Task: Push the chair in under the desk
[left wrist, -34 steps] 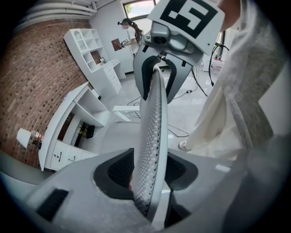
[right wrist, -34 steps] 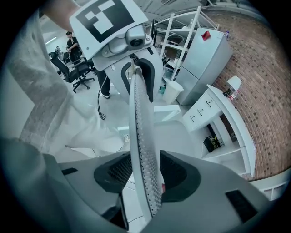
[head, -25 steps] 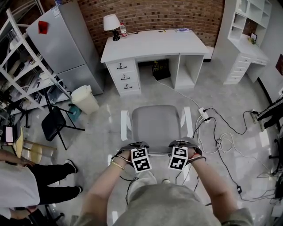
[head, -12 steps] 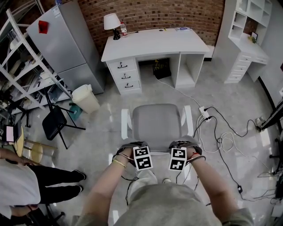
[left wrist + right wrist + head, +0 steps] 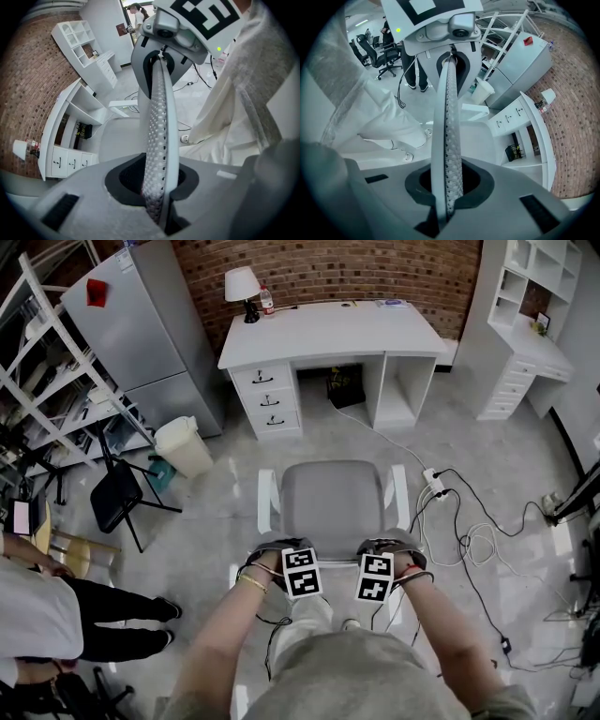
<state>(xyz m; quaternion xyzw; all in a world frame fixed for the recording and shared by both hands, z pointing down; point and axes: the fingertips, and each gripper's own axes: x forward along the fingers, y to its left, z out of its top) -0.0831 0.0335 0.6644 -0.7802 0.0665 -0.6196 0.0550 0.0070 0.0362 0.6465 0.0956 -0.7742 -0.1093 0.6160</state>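
A white chair with a grey seat (image 5: 330, 502) stands on the floor well short of the white desk (image 5: 328, 334), facing its knee gap. Both grippers sit on the top edge of the backrest, side by side. My left gripper (image 5: 287, 555) (image 5: 157, 187) has just been closing, and the mesh backrest edge (image 5: 159, 117) stands between its jaws, clamped. My right gripper (image 5: 382, 551) (image 5: 447, 187) has likewise just been closing and pinches the same backrest edge (image 5: 447, 117). Each gripper view shows the other gripper further along the edge.
A pale bin (image 5: 183, 448) and a black folding chair (image 5: 117, 498) stand left of the chair. A power strip with cables (image 5: 433, 486) lies on the floor to its right. A fridge (image 5: 141, 329), a metal rack (image 5: 47, 381) and a bystander (image 5: 56, 615) line the left side.
Both grippers stay at the backrest's top edge and the chair has not moved. The bystander's legs at the left have shifted a little.
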